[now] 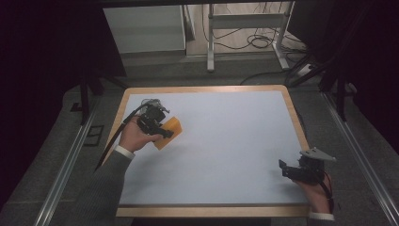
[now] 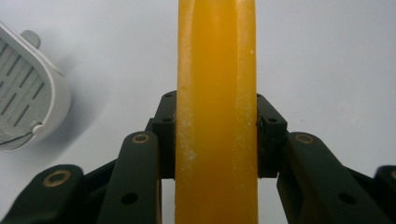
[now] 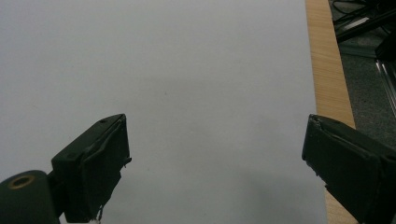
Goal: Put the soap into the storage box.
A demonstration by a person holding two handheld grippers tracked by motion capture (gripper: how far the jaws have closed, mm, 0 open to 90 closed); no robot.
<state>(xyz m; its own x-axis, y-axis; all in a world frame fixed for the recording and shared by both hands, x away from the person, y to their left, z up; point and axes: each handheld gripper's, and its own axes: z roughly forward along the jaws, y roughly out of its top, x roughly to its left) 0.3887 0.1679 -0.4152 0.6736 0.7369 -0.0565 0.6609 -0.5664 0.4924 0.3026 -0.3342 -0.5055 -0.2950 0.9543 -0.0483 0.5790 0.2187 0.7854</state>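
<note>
Near the far left corner of the surface [image 1: 226, 141], the left tongs [image 1: 162, 129] are clamped on an orange slab [image 1: 168, 132], a flat yellow-orange piece gripped edge-on. From the left gripper view the two black jaws press against both faces of the slab [image 2: 216, 112], which rises straight up between them and runs out of the top of the view; its edge looks waxy and a little scuffed with pale specks. The person's left hand [image 1: 133, 137] wraps the tongs from the left edge side, with a grey sleeve [image 1: 101, 188] running back toward the near edge and a cable trailing off over the left edge. Just to the side of the left tongs, in the left gripper view, a white slotted plastic object [image 2: 28, 93] lies on the pale surface, rounded at its end; what it is cannot be told, and whether it holds anything cannot be seen. At the near right corner, the right tongs [image 1: 294, 170] sit low over the surface in the person's right hand [image 1: 316, 190], well apart from the slab, with a grey three-cornered plate on top. Their jaws stand wide, with nothing between them, and the right gripper view looks past them [image 3: 215, 163] along bare pale surface to the wooden rim [image 3: 327, 70] at the right edge.
</note>
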